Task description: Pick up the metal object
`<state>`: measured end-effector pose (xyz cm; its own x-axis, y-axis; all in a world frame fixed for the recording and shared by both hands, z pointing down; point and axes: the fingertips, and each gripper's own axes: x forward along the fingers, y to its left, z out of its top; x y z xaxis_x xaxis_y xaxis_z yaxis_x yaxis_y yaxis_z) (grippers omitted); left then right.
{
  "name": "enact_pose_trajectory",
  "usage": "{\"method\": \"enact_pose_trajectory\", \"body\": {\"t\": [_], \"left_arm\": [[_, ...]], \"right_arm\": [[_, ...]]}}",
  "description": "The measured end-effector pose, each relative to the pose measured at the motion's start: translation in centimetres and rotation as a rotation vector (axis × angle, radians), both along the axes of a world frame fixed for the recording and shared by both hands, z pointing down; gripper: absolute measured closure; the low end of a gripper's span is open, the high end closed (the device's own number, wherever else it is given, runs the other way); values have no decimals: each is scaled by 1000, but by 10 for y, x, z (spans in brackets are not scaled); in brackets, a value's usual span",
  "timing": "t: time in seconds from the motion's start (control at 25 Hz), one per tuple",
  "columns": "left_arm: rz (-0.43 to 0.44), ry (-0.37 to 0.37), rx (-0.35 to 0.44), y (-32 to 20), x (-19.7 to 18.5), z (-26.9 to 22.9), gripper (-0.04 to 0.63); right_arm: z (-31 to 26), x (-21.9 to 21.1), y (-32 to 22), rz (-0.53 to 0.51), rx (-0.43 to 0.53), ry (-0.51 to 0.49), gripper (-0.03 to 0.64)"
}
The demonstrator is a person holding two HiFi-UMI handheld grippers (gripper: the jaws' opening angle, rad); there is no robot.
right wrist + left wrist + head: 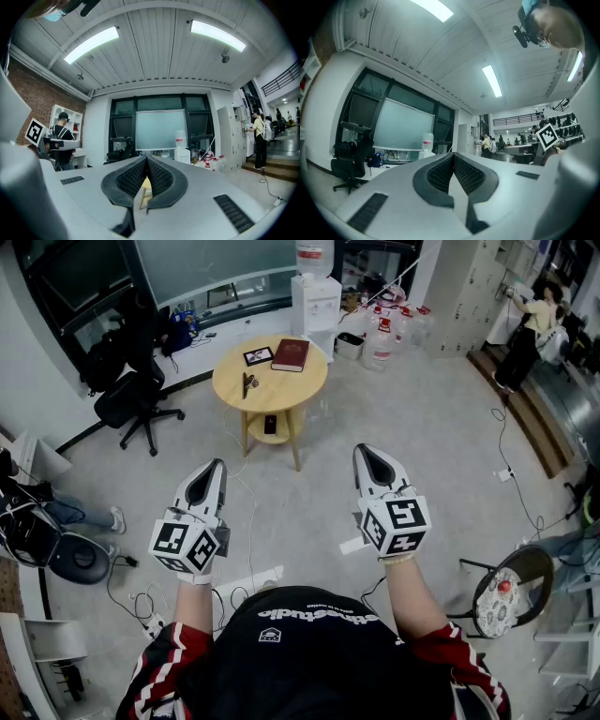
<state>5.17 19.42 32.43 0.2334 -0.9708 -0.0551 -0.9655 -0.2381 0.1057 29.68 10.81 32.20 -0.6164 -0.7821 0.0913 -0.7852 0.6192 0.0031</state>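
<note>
- My left gripper (218, 467) has its jaws pressed together on nothing, and it is the nearer one
- The metal object (247, 383) lies on the left part of the round table (309, 381), well ahead of that gripper and slightly to its right — long axis running away from me, roughly along my jaws; which end leads is too small to tell
- My right gripper (367, 454) is likewise closed and empty, farther off

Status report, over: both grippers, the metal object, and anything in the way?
Left gripper shut, empty; right gripper shut, empty. Metal object untouched on round table, well ahead. Red book and picture frame beside it, apart.
</note>
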Motion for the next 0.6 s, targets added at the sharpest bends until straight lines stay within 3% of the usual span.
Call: {"method": "enact_pose_trajectory", "body": {"t": [0.6], "left_arm": [[7,0,20,-20,-46,-6,578]], "right_arm": [[-5,-47,-12,4,17,38,588]]}}
